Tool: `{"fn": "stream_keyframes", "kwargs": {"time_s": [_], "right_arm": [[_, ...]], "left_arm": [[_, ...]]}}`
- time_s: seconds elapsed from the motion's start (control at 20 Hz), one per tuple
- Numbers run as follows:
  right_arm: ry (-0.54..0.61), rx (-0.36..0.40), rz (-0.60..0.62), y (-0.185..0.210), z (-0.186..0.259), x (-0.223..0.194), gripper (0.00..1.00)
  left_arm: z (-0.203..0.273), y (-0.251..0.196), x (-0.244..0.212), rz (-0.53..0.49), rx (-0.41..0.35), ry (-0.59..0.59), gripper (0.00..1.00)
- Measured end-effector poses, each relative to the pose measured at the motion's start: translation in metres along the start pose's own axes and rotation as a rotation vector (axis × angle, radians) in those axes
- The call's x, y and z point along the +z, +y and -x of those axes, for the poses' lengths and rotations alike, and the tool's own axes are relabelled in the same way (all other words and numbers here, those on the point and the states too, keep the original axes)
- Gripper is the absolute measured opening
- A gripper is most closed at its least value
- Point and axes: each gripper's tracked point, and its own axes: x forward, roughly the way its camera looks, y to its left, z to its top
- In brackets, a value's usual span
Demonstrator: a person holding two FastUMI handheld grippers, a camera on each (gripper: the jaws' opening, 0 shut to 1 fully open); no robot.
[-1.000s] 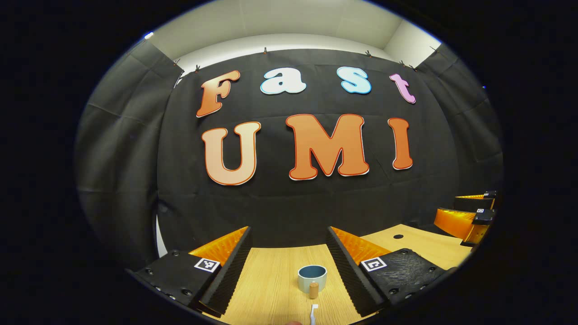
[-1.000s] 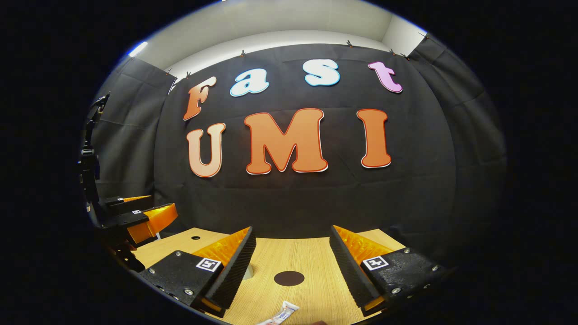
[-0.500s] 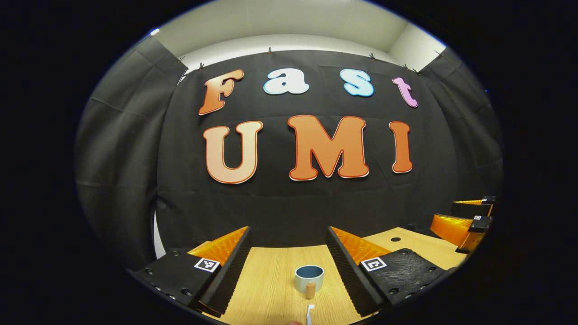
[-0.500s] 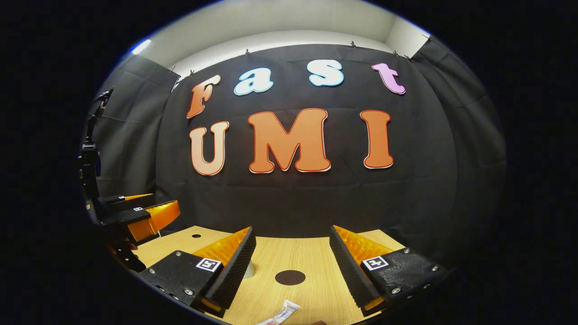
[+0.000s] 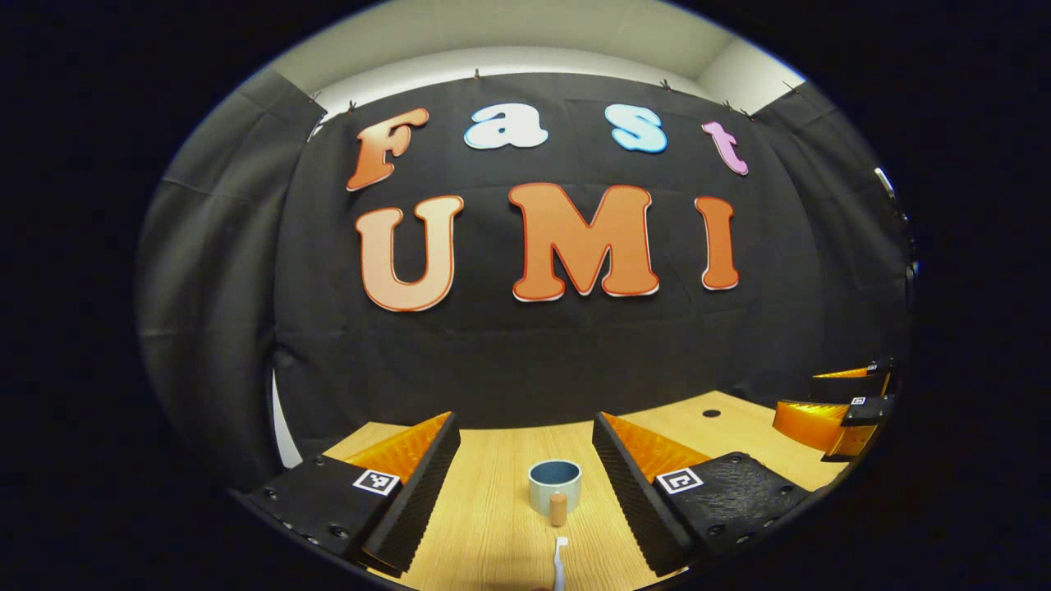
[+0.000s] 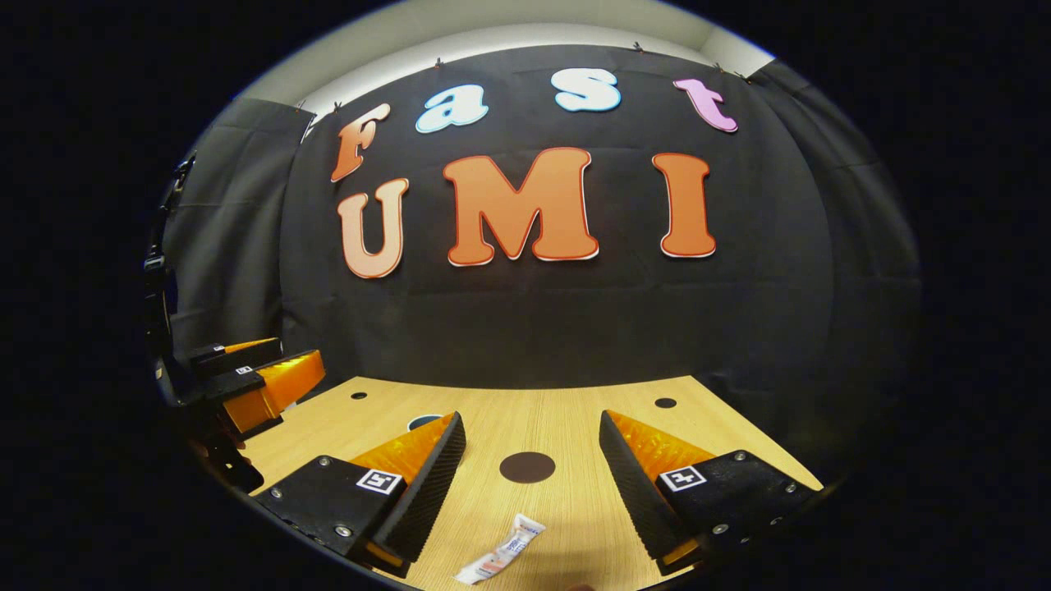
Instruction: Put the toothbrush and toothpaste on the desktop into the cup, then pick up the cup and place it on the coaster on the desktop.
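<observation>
Hovering wide apart, the left tongs [image 5: 525, 480] frame the cup [image 5: 554, 486] and toothbrush [image 5: 560, 562]; the right tongs [image 6: 532, 480], equally wide, frame the coaster [image 6: 527, 467] and toothpaste [image 6: 501, 561] on the counter [image 6: 566, 414].

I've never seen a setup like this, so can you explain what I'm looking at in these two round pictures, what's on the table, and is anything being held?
There is no robot here: a person carries a hand-held gripper in each hand, and a camera rides on each, looking out along its two fingers.

In the left gripper view, the left hand-held gripper is open above a wooden desktop. Ahead of it stands a cup with a small wooden handle, and a toothbrush lies nearer the camera.

In the right gripper view, the right hand-held gripper is open too. Before it lie a toothpaste tube and a dark round coaster.

Nothing is held.
</observation>
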Motion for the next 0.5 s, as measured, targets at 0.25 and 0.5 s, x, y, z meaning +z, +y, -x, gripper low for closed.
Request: {"fn": "stream_keyframes", "kwargs": {"time_s": [0.25, 0.5], "right_arm": [[0.098, -0.008, 0.026, 0.006, -0.006, -0.031, 0.98], [0.255, 0.020, 0.032, 0.017, -0.017, -0.085, 0.98]], "left_arm": [[-0.011, -0.010, -0.050, 0.004, -0.046, 0.184, 0.97], [-0.018, -0.008, -0.100, 0.032, -0.050, 0.350, 0.97]]}}
